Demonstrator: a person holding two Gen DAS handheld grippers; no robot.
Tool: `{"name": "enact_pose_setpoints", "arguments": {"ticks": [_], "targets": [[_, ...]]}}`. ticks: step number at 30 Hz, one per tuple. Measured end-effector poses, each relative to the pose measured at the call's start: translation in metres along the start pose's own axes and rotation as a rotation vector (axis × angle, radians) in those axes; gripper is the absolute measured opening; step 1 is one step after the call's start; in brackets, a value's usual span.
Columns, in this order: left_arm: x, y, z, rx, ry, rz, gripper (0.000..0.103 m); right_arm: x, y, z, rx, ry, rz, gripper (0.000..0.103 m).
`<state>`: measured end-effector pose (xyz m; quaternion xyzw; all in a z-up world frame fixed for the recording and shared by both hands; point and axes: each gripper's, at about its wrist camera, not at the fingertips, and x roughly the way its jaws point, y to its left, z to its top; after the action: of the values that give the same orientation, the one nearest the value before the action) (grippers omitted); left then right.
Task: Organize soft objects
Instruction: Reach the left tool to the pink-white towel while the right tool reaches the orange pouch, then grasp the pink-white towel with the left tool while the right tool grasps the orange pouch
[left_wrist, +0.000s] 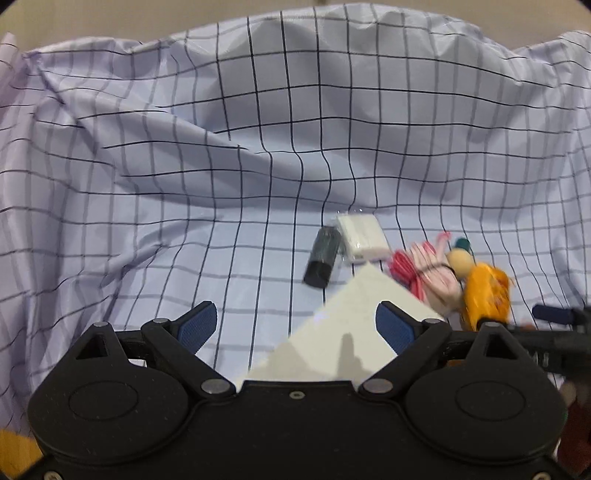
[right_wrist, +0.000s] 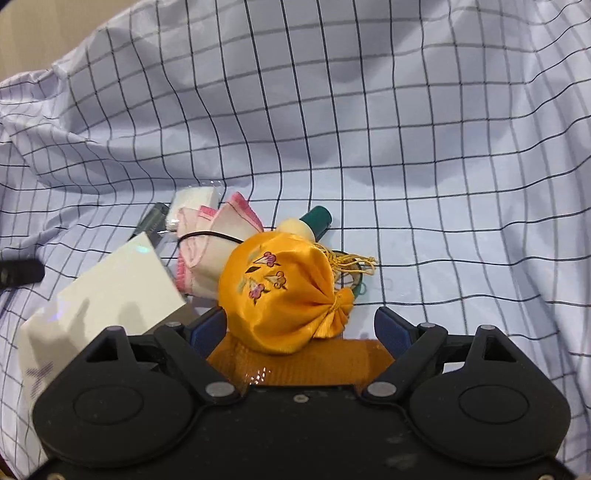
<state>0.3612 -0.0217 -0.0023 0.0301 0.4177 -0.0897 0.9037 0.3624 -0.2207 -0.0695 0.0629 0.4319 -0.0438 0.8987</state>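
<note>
Between the right gripper (right_wrist: 300, 326) fingers, spread and empty, sat the orange drawstring pouch (right_wrist: 284, 291); best pinched centrally, avoiding the pink cloth (right_wrist: 207, 236) at ten o'clock. Left gripper (left_wrist: 295, 325) likewise released.

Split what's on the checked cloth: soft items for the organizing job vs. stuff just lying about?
Job items:
orange satin pouch
pink-edged folded cloth
white wrapped pack, probably soft

Lying about:
dark cylinder
white card
green-capped tube
checked cloth, the work surface
</note>
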Motion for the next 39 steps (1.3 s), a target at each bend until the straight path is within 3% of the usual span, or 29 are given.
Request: {"name": "enact_pose_setpoints", "arguments": {"ticks": [6, 12, 21, 24, 32, 39], "targets": [[0.048, -0.001, 0.029, 0.0, 0.055, 0.0, 0.09, 0.018, 0.005, 0.005, -0.027, -0.004, 0.022, 0.088], [0.086, -0.013, 0.041, 0.077, 0.115, 0.026, 0.09, 0.022, 0.008, 0.009, -0.081, -0.035, 0.048, 0.072], [0.116, -0.019, 0.047, 0.097, 0.162, 0.037, 0.09, 0.019, 0.006, 0.009, -0.077, -0.058, 0.061, 0.07], [0.115, -0.021, 0.049, 0.085, 0.143, 0.052, 0.089, 0.013, 0.002, 0.01, -0.058, -0.076, 0.063, 0.07], [0.084, -0.046, 0.059, 0.117, 0.066, -0.019, 0.09, -0.009, -0.016, 0.018, 0.017, -0.145, 0.022, 0.07], [0.086, -0.092, 0.058, 0.171, 0.125, -0.136, 0.092, -0.023, -0.036, 0.014, 0.053, -0.172, -0.026, 0.07]]}}
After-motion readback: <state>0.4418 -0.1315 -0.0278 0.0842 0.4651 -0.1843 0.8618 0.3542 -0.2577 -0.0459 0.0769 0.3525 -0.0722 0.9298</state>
